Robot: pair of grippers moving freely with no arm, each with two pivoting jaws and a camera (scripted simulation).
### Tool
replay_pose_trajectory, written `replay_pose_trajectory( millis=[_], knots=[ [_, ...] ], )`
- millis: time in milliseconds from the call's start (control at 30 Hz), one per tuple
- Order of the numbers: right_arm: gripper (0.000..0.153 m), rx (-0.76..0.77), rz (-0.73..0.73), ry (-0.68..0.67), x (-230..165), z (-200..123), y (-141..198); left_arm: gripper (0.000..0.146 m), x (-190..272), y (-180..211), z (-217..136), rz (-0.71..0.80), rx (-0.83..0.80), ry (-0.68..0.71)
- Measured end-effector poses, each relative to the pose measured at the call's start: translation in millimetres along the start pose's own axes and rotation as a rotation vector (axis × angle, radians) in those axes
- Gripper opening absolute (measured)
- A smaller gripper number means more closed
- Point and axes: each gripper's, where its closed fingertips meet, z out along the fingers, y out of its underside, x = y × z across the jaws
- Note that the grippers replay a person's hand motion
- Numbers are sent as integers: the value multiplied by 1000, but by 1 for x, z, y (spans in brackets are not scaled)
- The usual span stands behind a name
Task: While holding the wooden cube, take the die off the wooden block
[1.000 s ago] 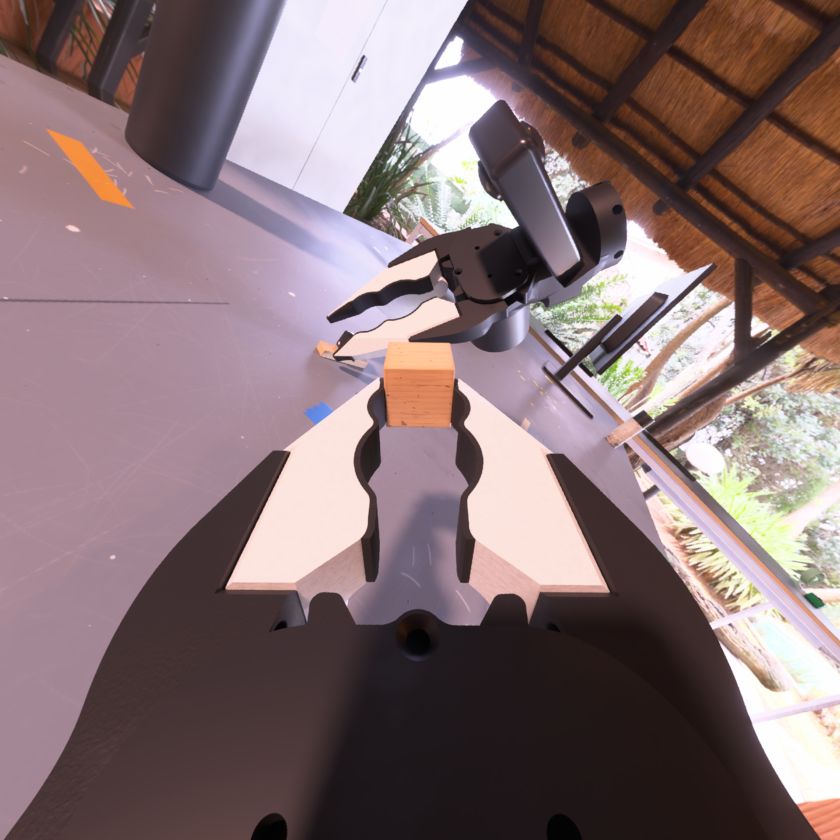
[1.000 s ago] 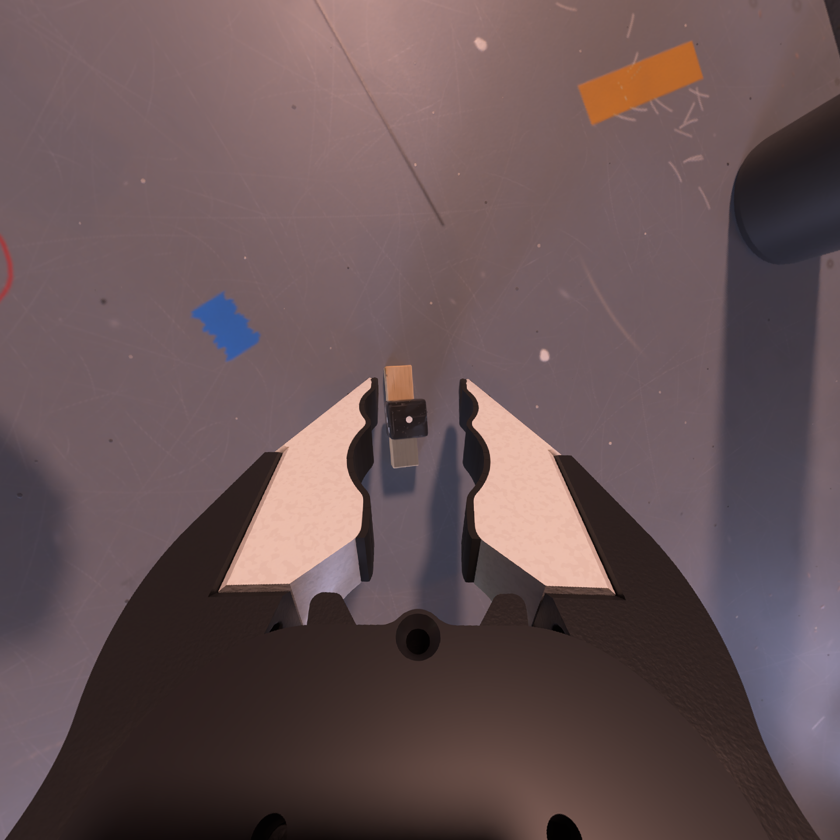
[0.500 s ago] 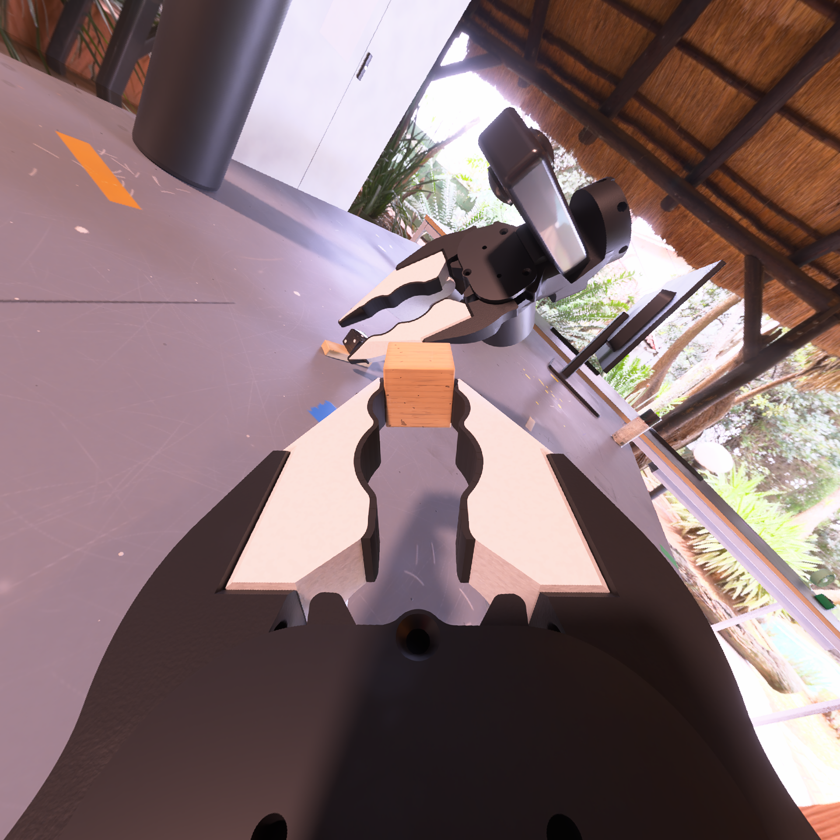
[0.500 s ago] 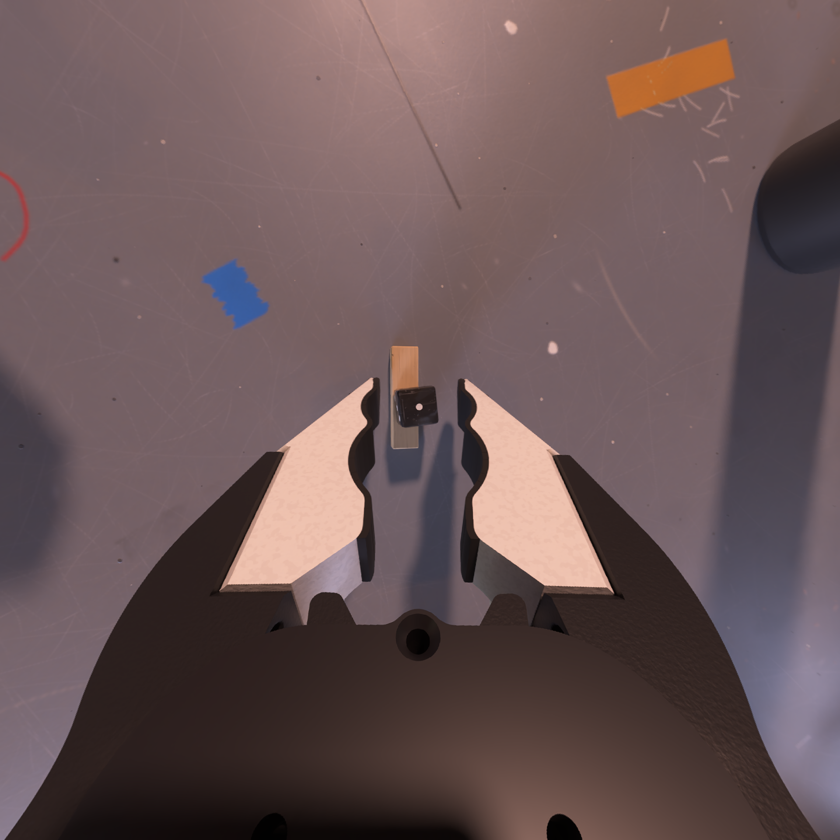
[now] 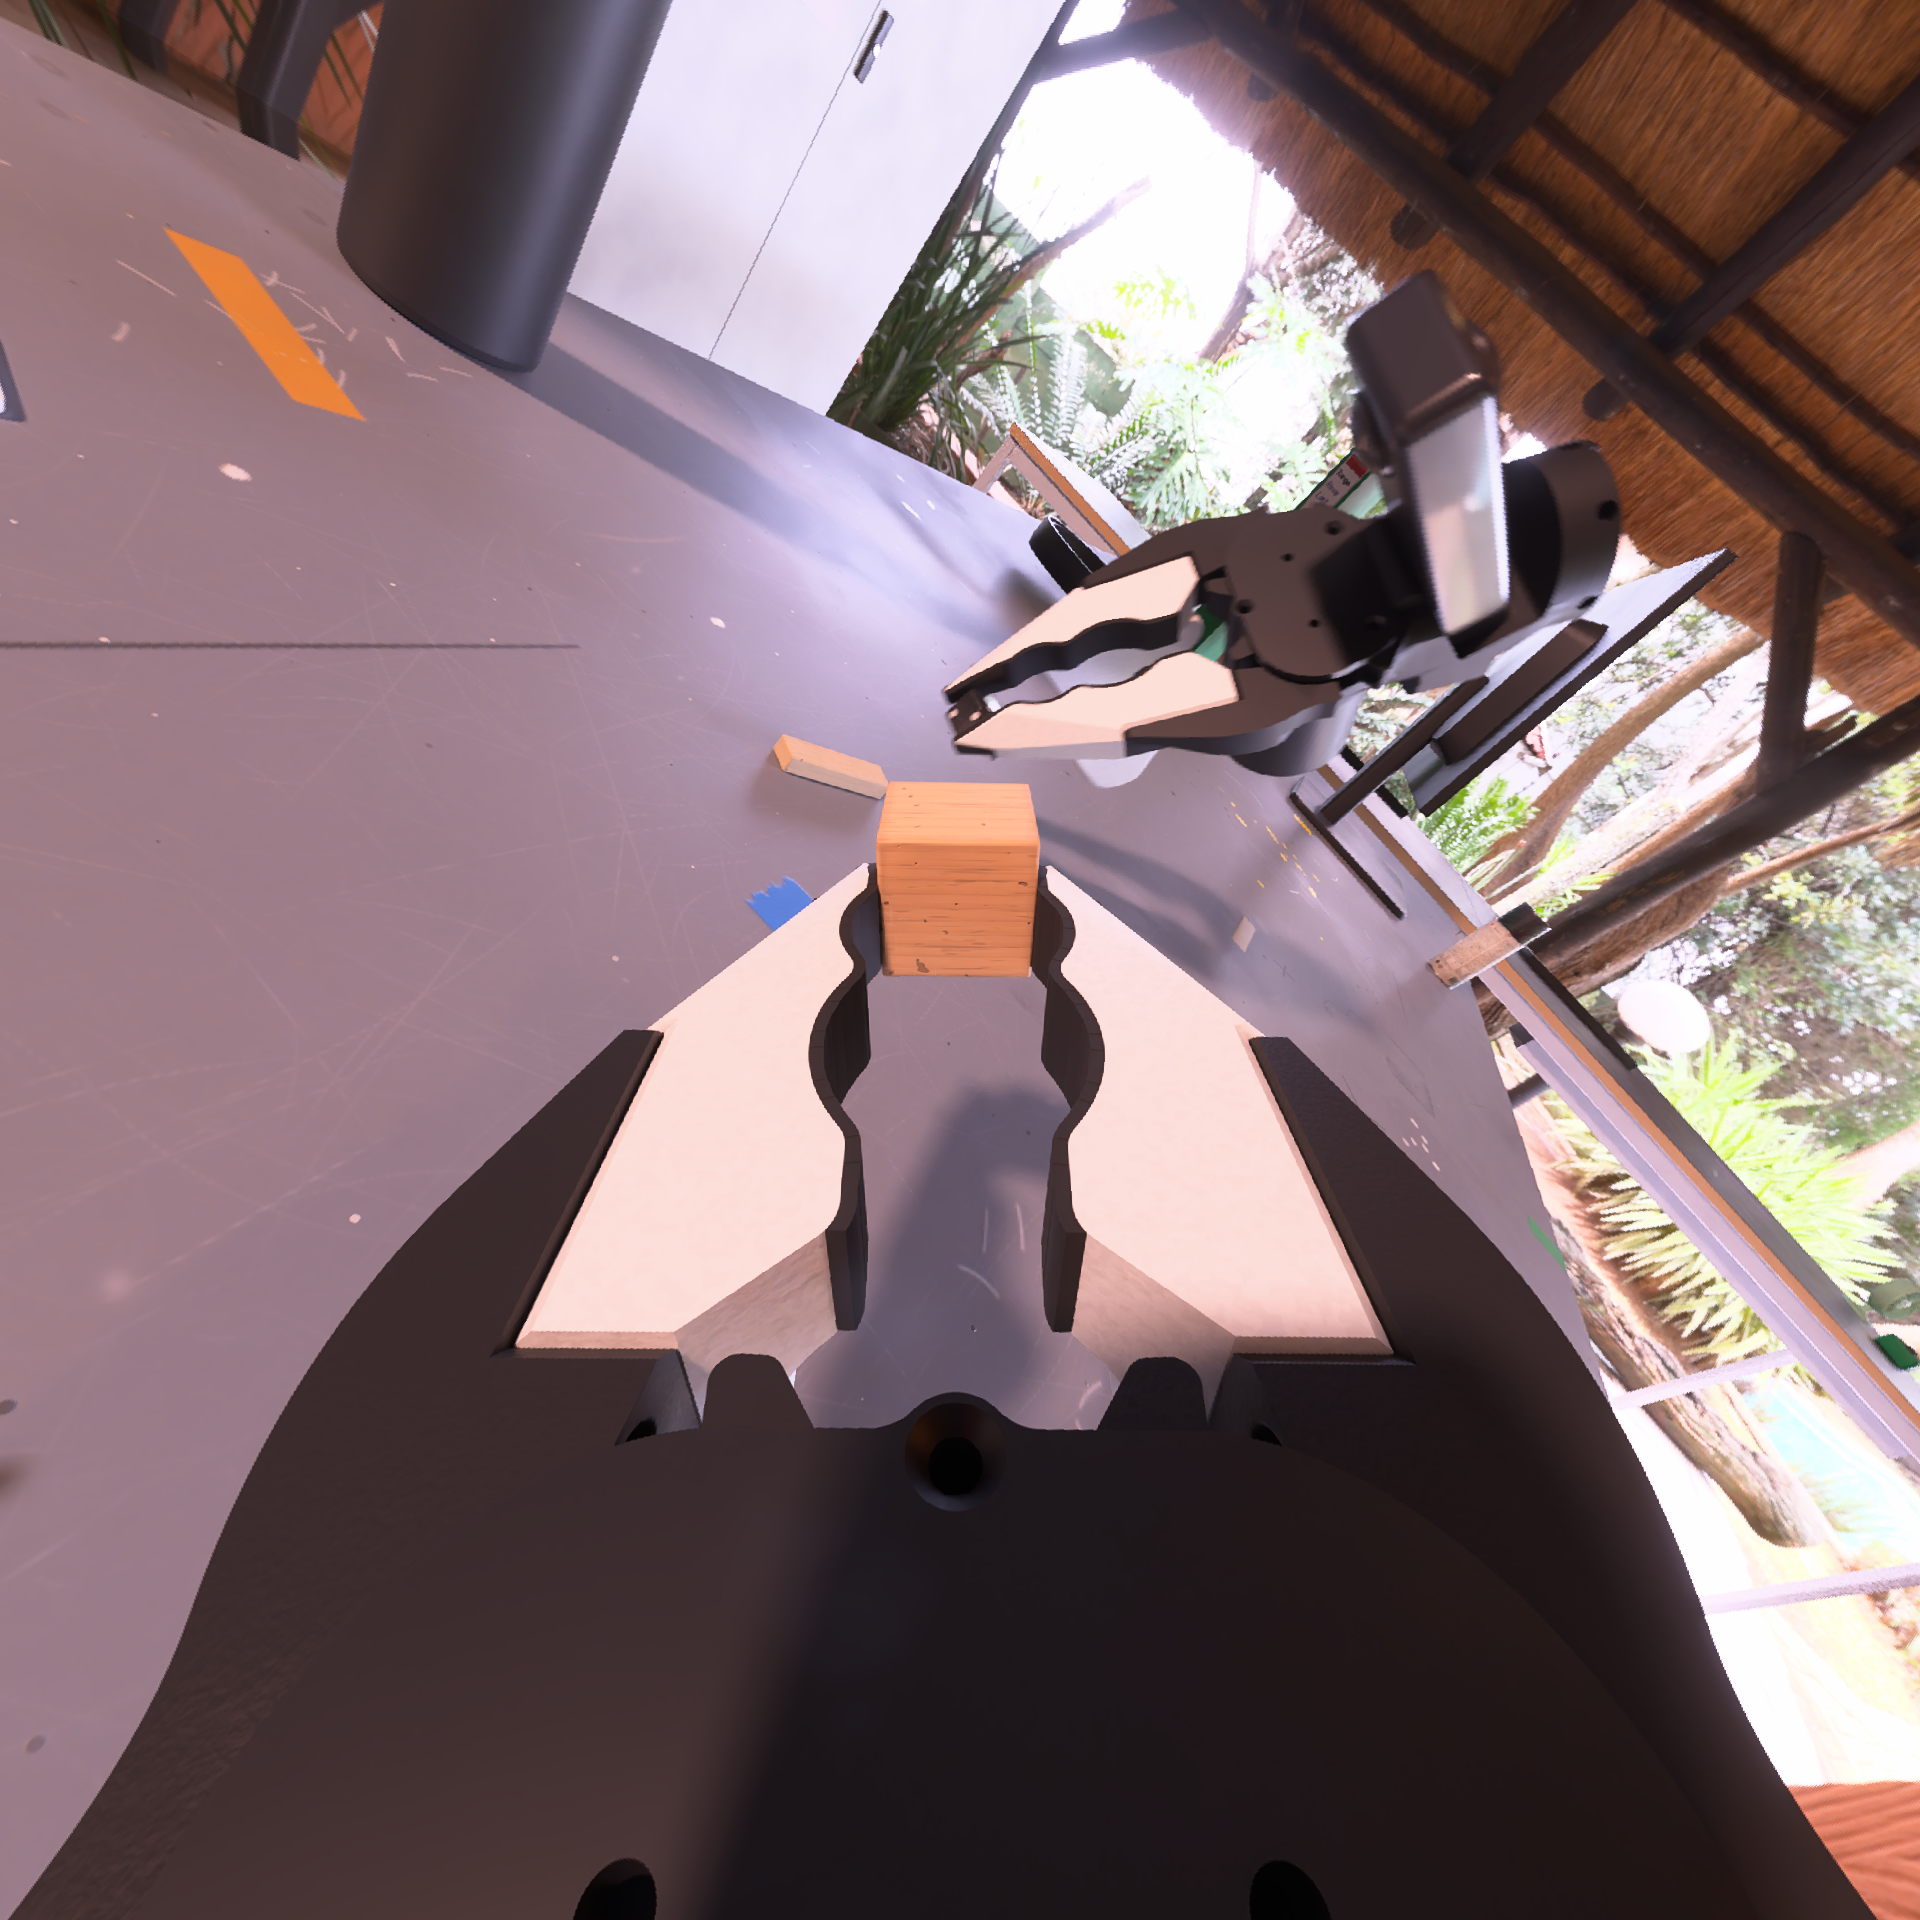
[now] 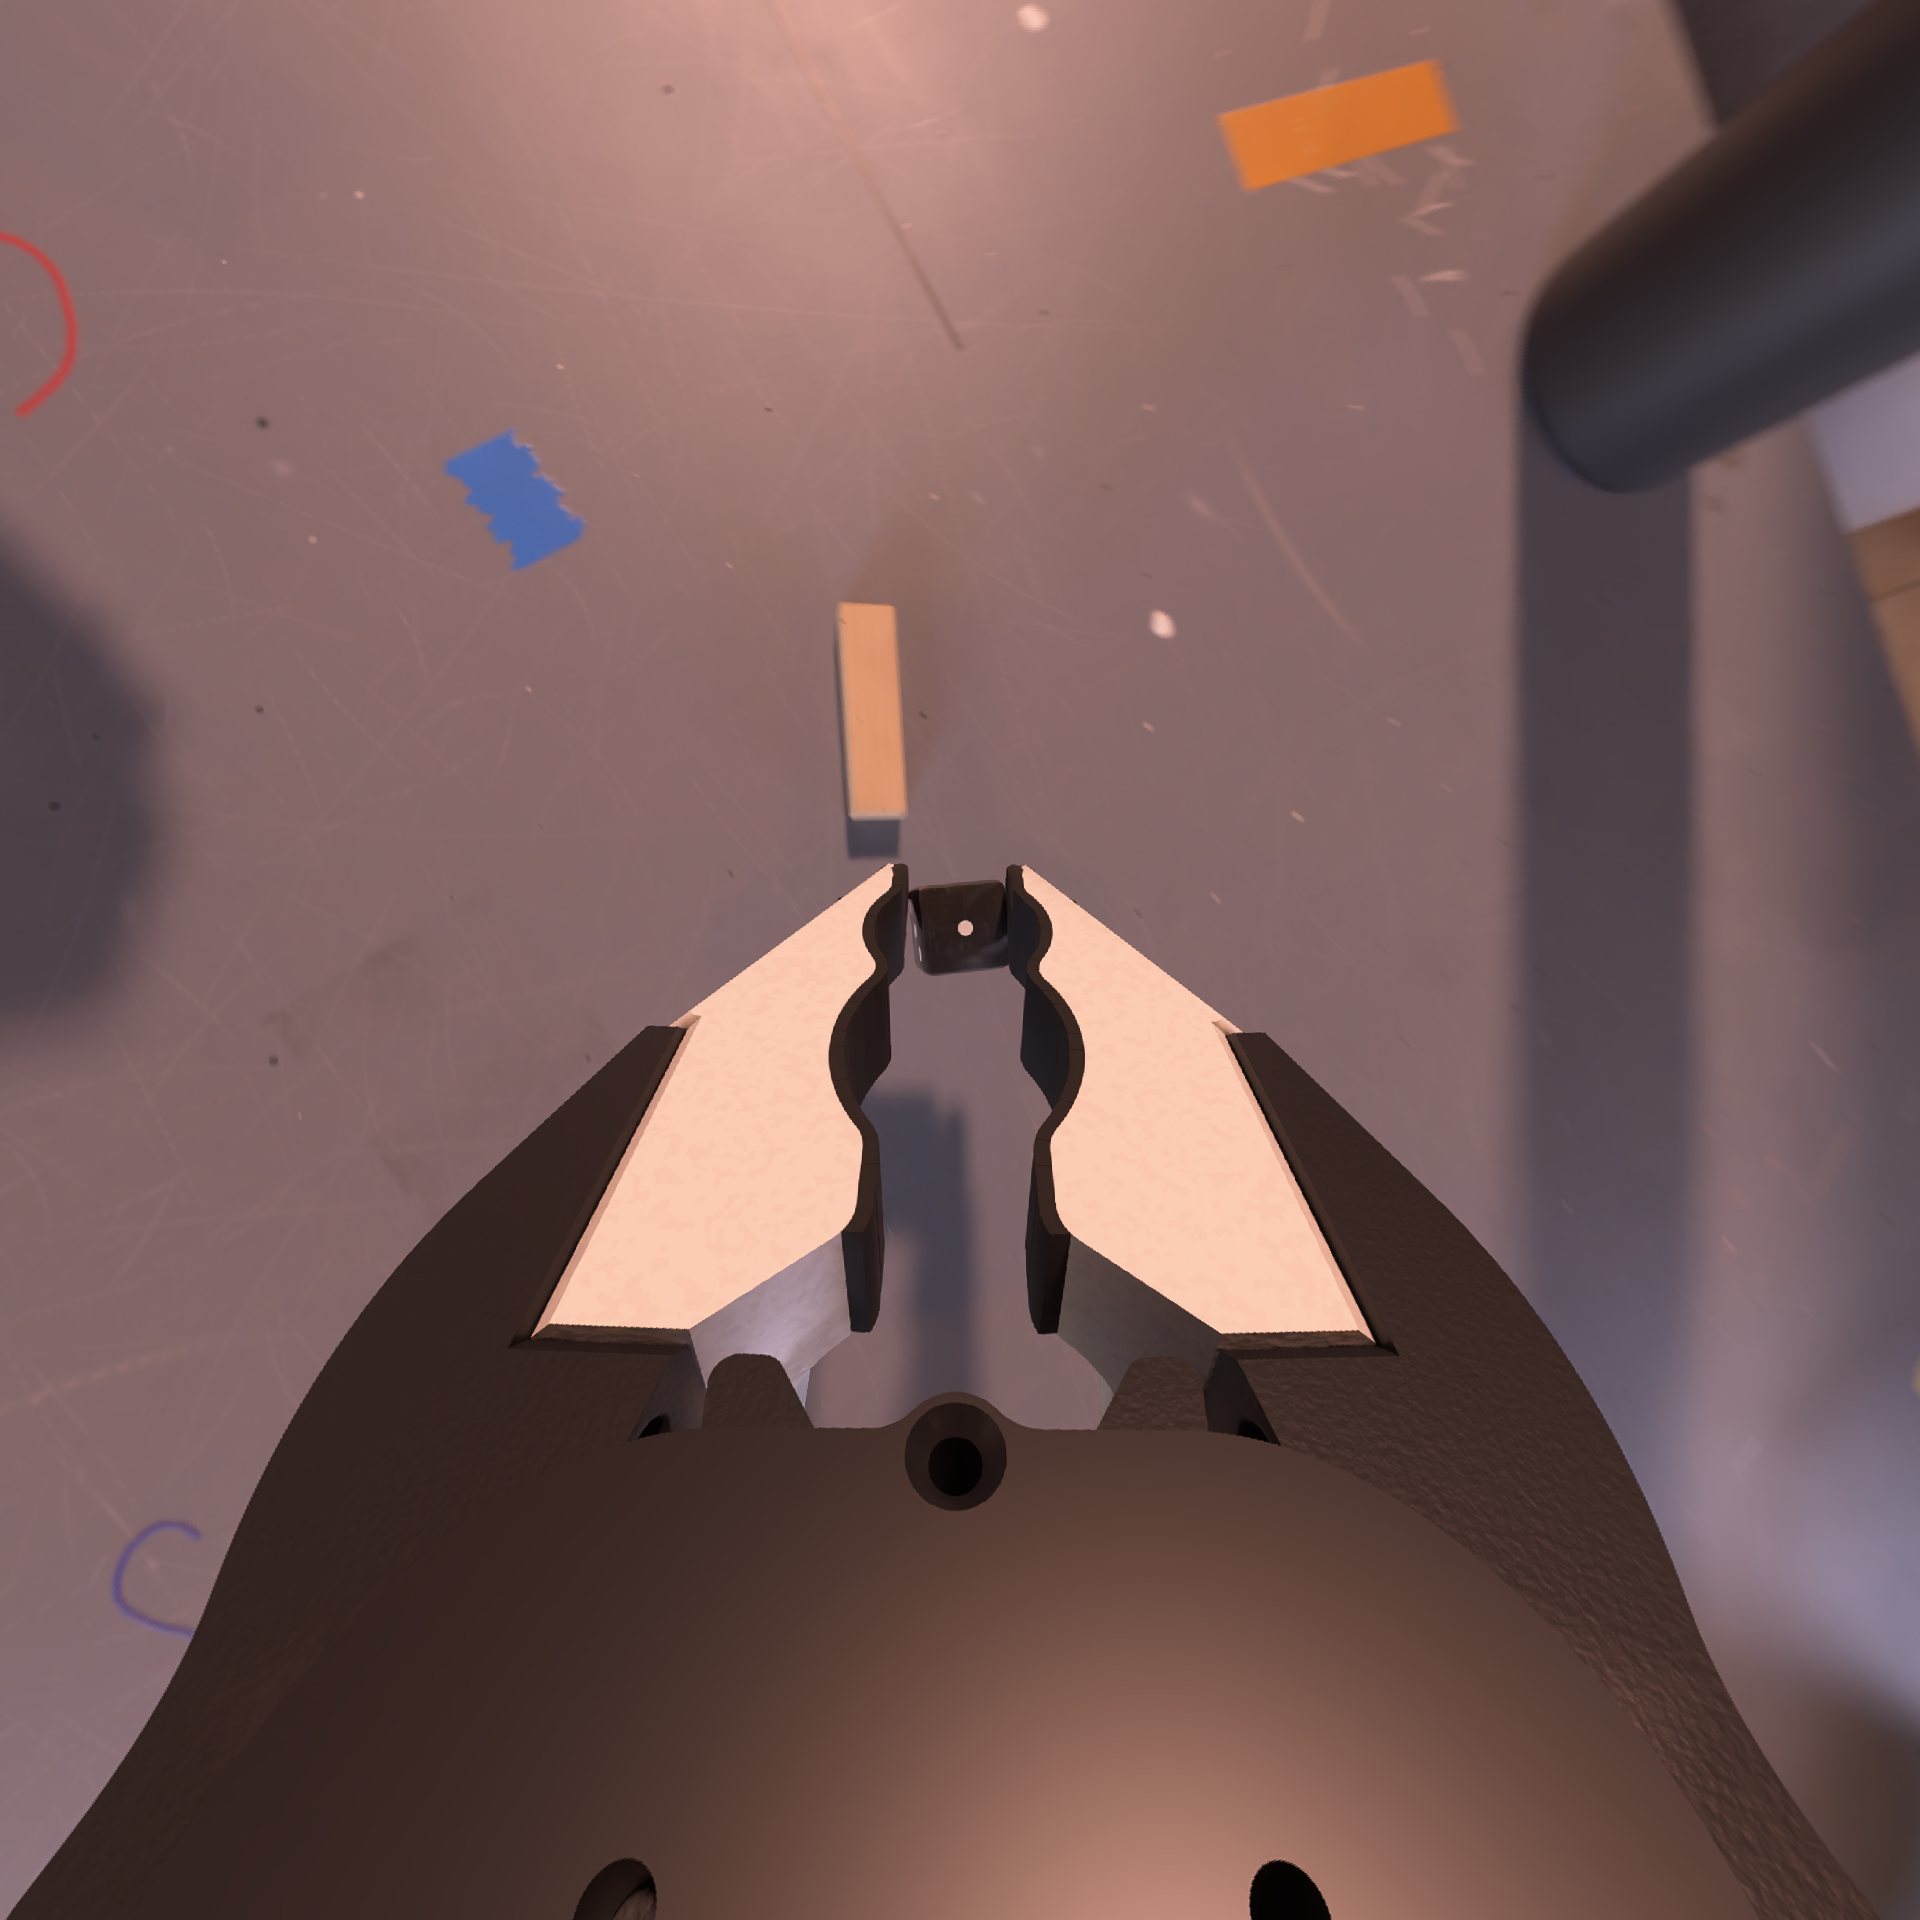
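The left gripper (image 5: 957, 899) pinches the wooden cube (image 5: 957, 878) at its fingertips. At two o'clock beyond, the right gripper (image 6: 958, 920), closed on the black die (image 6: 961, 928), hangs clear above the bare wooden block (image 6: 871, 710). The lift looks done; next comes setting the die down while keeping hold of the cube.

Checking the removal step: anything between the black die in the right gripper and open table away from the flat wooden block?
Nothing visible. The right gripper holds the small black die clear of the flat pale wooden block, above bare grey table. The left gripper with the orange wooden cube sits apart.
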Motion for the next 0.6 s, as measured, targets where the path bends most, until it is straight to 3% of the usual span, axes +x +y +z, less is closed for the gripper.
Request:
replay_pose_trajectory(
  millis=[367, 600],
  knots=[
    [19, 171, 136, 261, 35, -116, 34, 28, -1, 1, 1, 2, -6, -9],
    [19, 256, 217, 510, 77, -236, 64, 28, -1, 1, 1, 7, -9, -11]
  ],
)
